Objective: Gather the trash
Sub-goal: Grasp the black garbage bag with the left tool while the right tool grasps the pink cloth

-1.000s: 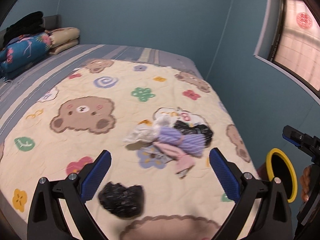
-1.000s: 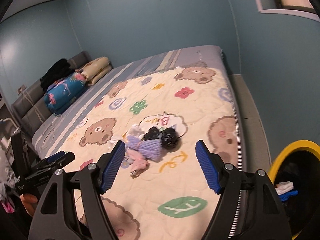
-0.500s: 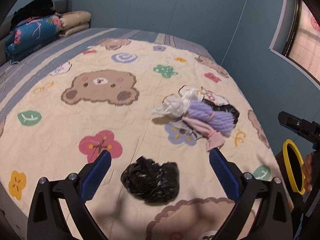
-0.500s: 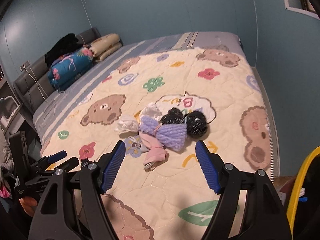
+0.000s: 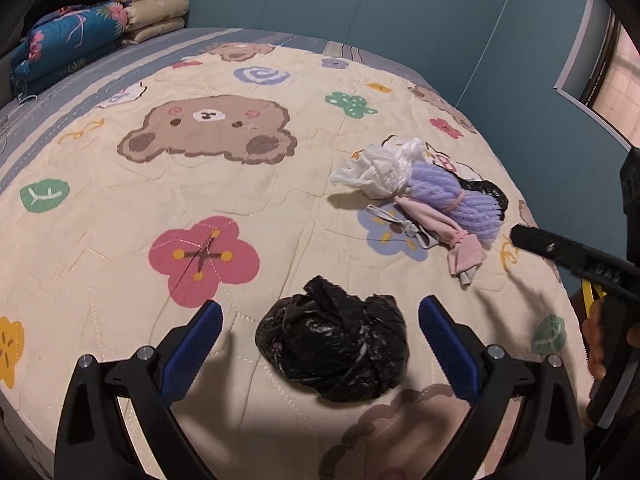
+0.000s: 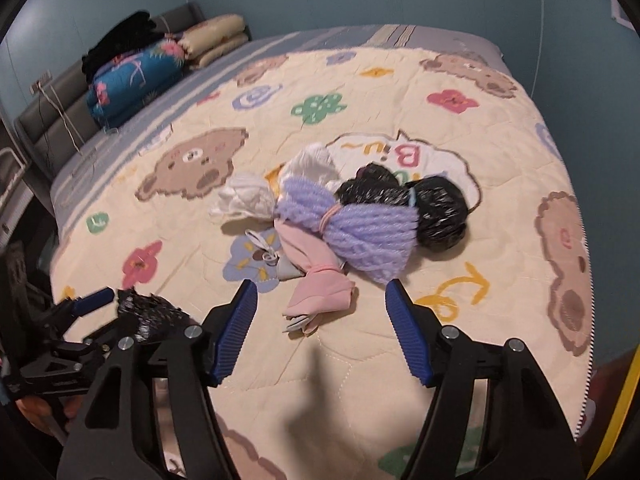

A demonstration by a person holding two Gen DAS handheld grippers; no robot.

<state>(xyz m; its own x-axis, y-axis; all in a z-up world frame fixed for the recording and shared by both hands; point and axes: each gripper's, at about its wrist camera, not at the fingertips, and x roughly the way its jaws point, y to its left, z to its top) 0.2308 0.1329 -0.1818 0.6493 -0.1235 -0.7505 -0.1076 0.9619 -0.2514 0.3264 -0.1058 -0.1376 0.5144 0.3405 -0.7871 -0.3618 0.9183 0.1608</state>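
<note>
A crumpled black plastic bag [image 5: 334,350] lies on the bear-print quilt [image 5: 160,208], between the open fingers of my left gripper [image 5: 320,330]; it also shows in the right wrist view [image 6: 154,314]. Further right lies a pile: white bag [image 5: 384,168], purple yarn bundle [image 5: 452,200], pink cloth [image 5: 460,246] and black bags [image 6: 438,216]. My right gripper [image 6: 320,324] is open and empty, just short of the pink cloth [image 6: 316,280]. The right gripper's body shows at the left wrist view's right edge [image 5: 572,256].
Folded blankets and pillows [image 5: 80,36] are stacked at the head of the bed. A yellow-rimmed bin [image 6: 620,412] stands off the bed's right side. Blue walls surround the bed; a window [image 5: 624,80] is at the right.
Both grippers have moved forward and lower over the bed. The black bag now sits between my left fingers; the pile is much closer to my right gripper.
</note>
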